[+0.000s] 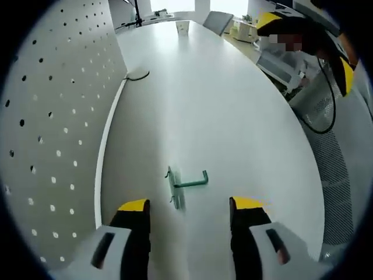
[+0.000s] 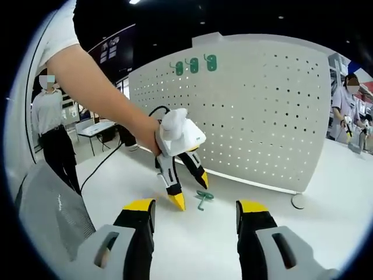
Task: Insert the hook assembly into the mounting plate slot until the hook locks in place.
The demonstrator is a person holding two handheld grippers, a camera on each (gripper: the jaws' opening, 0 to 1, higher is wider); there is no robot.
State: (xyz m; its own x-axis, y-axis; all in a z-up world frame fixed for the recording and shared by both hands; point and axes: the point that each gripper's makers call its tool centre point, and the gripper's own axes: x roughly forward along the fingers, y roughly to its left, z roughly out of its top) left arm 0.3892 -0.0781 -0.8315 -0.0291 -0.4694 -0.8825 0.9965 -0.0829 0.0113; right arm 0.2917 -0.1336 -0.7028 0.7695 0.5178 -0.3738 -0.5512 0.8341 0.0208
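Left tongs (image 1: 189,213) hang wide apart, empty, over the green hook assy (image 1: 185,185), lined up to grab it. Hook lies flat on white counter (image 1: 221,105), near the pegboard (image 1: 46,128) edge. Right tongs (image 2: 195,219) also wide, empty, held back.

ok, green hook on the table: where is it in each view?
Left gripper view: green hook lies on the white table, low centre, just ahead of the open left gripper.
Right gripper view: the hook sits at centre, beside the left gripper's yellow fingertips.
Shared landmark: the white pegboard, standing along the table edge.
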